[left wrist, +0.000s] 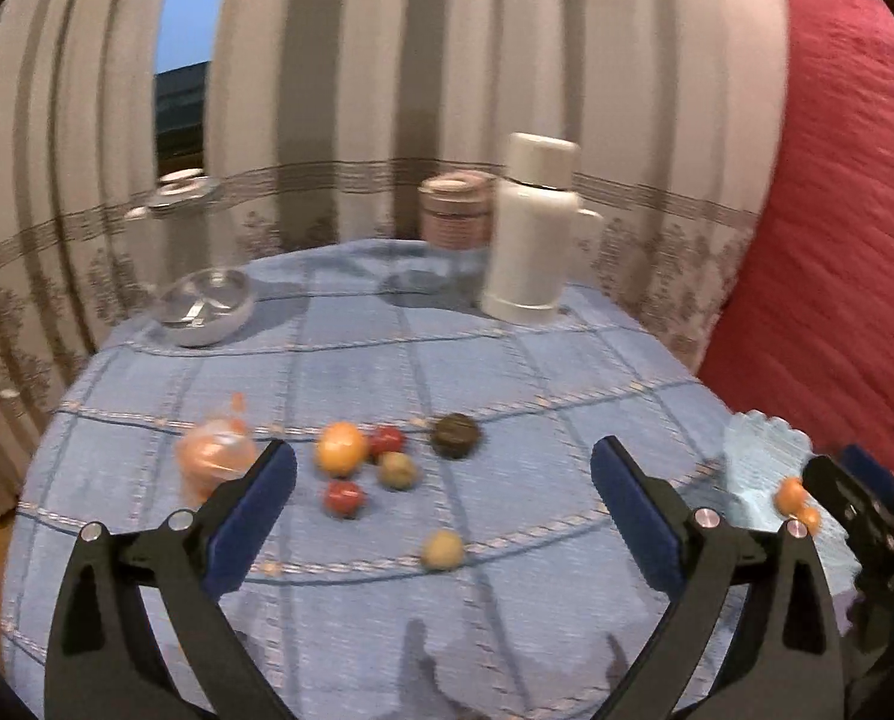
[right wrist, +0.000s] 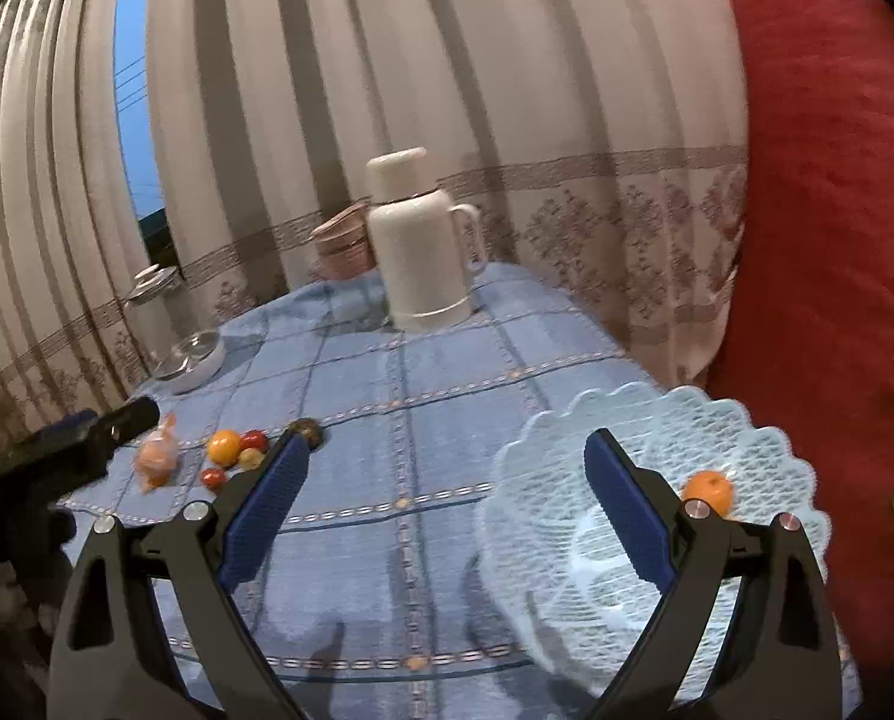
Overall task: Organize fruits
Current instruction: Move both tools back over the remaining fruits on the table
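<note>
Both grippers hang above the blue checked tablecloth (left wrist: 387,354) with jaws spread wide and nothing between them: the left gripper (left wrist: 444,483) and the right gripper (right wrist: 447,474). Loose fruits (left wrist: 381,468) cluster at its twelve o'clock. One orange (right wrist: 709,491) lies in the lacy white bowl (right wrist: 567,480) at two o'clock from the right gripper.

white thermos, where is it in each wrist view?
Left wrist: white thermos stands upper centre-right, at the table's far edge, a pink-lidded jar just left of it.
Right wrist: thermos upper centre, handle to the right.
Shared landmark: the fruit cluster with the large yellow-orange fruit.
</note>
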`<state>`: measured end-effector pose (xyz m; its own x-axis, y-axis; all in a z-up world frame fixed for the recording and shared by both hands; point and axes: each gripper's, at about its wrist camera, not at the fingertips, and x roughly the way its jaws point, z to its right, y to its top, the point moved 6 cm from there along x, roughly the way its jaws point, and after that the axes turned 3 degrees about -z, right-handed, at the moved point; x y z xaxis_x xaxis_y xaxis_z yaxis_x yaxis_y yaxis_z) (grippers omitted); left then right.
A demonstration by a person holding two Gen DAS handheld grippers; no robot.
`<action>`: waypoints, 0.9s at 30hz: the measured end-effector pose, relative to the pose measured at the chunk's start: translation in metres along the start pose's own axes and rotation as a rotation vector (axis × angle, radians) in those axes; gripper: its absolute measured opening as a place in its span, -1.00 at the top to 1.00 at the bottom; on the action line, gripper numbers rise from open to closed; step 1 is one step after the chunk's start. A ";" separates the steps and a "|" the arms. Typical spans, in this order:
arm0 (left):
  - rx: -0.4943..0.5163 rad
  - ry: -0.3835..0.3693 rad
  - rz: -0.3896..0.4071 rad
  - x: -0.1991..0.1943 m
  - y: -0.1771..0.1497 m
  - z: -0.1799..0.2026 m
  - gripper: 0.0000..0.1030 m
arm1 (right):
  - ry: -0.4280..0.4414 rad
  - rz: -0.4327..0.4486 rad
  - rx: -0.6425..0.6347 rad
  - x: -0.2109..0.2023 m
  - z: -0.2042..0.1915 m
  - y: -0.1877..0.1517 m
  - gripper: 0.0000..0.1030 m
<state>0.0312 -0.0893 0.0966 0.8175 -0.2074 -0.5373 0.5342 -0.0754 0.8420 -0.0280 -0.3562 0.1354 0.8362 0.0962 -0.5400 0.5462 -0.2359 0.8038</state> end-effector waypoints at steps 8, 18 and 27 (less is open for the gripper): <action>-0.110 0.086 -0.016 0.007 0.020 -0.076 -0.90 | 0.050 -0.033 -0.019 0.015 -0.041 -0.005 -0.84; -0.248 0.082 -0.080 0.038 0.039 -0.135 -0.90 | 0.073 -0.080 -0.045 0.034 -0.072 -0.011 -0.84; -0.380 0.083 -0.210 0.089 0.017 -0.175 -0.90 | 0.073 -0.130 -0.060 0.050 -0.089 -0.023 -0.84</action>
<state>0.1507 0.0621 0.0551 0.6893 -0.1452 -0.7098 0.7188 0.2599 0.6448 0.0059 -0.2597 0.1124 0.7586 0.1924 -0.6225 0.6500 -0.1586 0.7432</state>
